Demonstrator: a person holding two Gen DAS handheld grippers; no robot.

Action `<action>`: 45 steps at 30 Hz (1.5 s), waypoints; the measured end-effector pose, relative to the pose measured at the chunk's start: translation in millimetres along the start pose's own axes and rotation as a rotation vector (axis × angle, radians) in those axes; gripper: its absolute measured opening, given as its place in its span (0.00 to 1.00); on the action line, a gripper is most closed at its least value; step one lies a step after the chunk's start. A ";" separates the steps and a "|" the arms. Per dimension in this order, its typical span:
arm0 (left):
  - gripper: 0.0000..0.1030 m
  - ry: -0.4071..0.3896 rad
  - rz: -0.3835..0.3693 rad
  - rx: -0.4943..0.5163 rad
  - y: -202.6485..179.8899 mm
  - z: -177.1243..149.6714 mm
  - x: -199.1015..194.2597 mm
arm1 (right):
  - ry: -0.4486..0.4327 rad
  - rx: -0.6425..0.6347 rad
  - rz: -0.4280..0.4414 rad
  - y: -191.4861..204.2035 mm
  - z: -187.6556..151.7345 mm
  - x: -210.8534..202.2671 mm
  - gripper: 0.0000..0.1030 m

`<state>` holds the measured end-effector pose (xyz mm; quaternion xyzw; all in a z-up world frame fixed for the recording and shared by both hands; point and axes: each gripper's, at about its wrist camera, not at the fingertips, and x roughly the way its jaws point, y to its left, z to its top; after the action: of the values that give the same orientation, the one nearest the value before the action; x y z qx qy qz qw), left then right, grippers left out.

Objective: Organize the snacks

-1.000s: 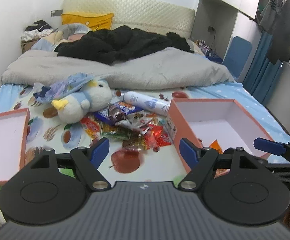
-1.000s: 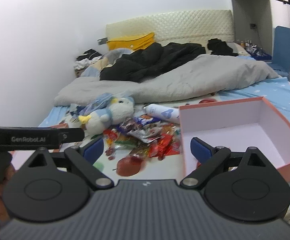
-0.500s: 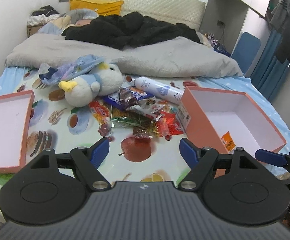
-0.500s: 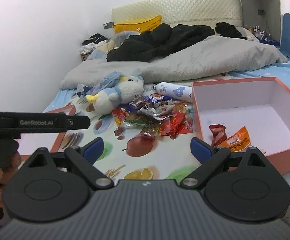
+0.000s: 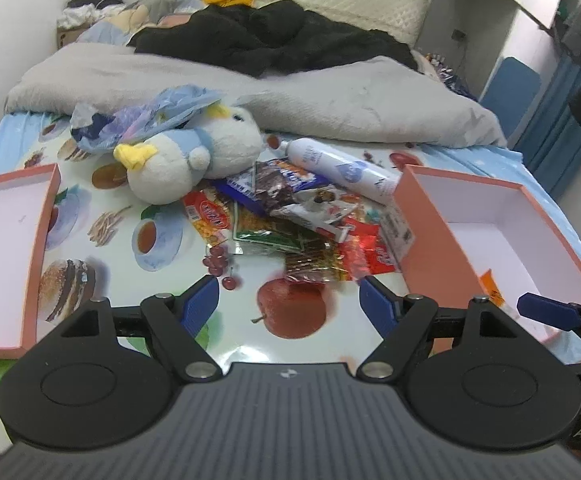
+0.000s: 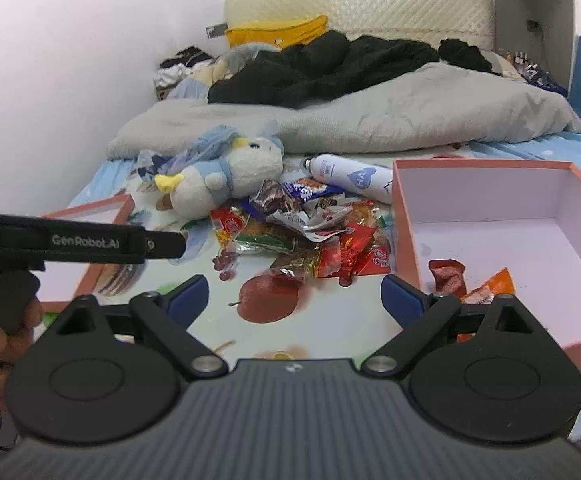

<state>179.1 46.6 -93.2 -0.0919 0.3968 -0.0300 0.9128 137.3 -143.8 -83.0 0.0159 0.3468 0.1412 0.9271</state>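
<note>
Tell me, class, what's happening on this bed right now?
A person holds tongs in each hand over a pile of snack packets. Both the left tongs and the right tongs are open and empty. The open pink box on the right already holds an orange packet and a red one. A plush toy, a white bottle and the box lid lie nearby.

Salmon-pink box (image 6: 402,216), white inside; fruit-printed sheet (image 5: 158,236); possibly red wrappers (image 6: 346,252).

A bed (image 5: 18,136) with a fruit-and-food printed light-blue sheet stood against a plain white wall (image 6: 70,60), under a cream quilted padded headboard (image 6: 370,4). A rumpled grey duvet (image 5: 330,96) and a heap of black clothing (image 5: 274,40) covered its far half, with a blue chair (image 5: 510,84) beside it.
</note>
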 end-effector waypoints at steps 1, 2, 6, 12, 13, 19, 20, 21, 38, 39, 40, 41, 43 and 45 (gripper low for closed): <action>0.79 0.012 0.003 -0.005 4.1 1.7 8.3 | 0.000 -0.010 0.000 1.2 0.9 6.7 0.92; 0.79 0.028 0.003 -0.006 8.5 3.4 17.8 | -0.002 -0.020 0.000 1.6 1.2 14.5 0.92; 0.79 0.050 0.014 -0.031 27.7 8.7 55.2 | 0.028 -0.025 0.004 2.6 5.9 45.7 0.91; 0.79 0.084 0.016 -0.088 51.1 18.3 113.1 | 0.064 -0.059 -0.005 2.4 14.0 93.3 0.87; 0.79 0.089 0.015 -0.091 53.1 19.4 122.0 | 0.074 -0.064 -0.010 1.5 14.8 101.2 0.86; 0.78 0.117 -0.016 -0.097 60.0 26.8 170.1 | 0.122 -0.098 -0.035 -4.0 14.6 147.9 0.85; 0.78 0.122 -0.020 -0.091 60.0 28.1 176.9 | 0.135 -0.102 -0.042 -4.9 13.5 155.1 0.85; 0.77 0.126 -0.025 -0.083 59.6 29.4 183.7 | 0.151 -0.103 -0.053 -5.6 12.5 163.1 0.85; 0.67 0.156 -0.032 -0.033 43.4 42.0 255.7 | 0.213 -0.067 -0.108 -4.8 4.9 221.9 0.67; 0.66 0.152 -0.027 -0.028 42.5 41.2 255.5 | 0.215 -0.068 -0.107 -4.3 5.0 221.6 0.64; 0.64 0.148 -0.019 -0.023 40.9 41.0 255.9 | 0.216 -0.065 -0.102 -4.3 5.2 221.3 0.62; 0.63 0.145 -0.014 -0.021 40.7 40.2 255.5 | 0.219 -0.064 -0.097 -3.9 5.4 221.3 0.57; 0.53 0.144 -0.007 -0.021 39.4 39.7 255.0 | 0.239 -0.054 -0.078 -3.8 5.8 223.2 0.44; 0.47 0.145 -0.017 -0.029 39.5 39.8 254.3 | 0.248 -0.043 -0.079 -2.8 6.7 223.7 0.36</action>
<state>381.2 58.6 -256.9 -0.1059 0.4617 -0.0385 0.8798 303.3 -85.0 -221.1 -0.0353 0.4558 0.1131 0.8822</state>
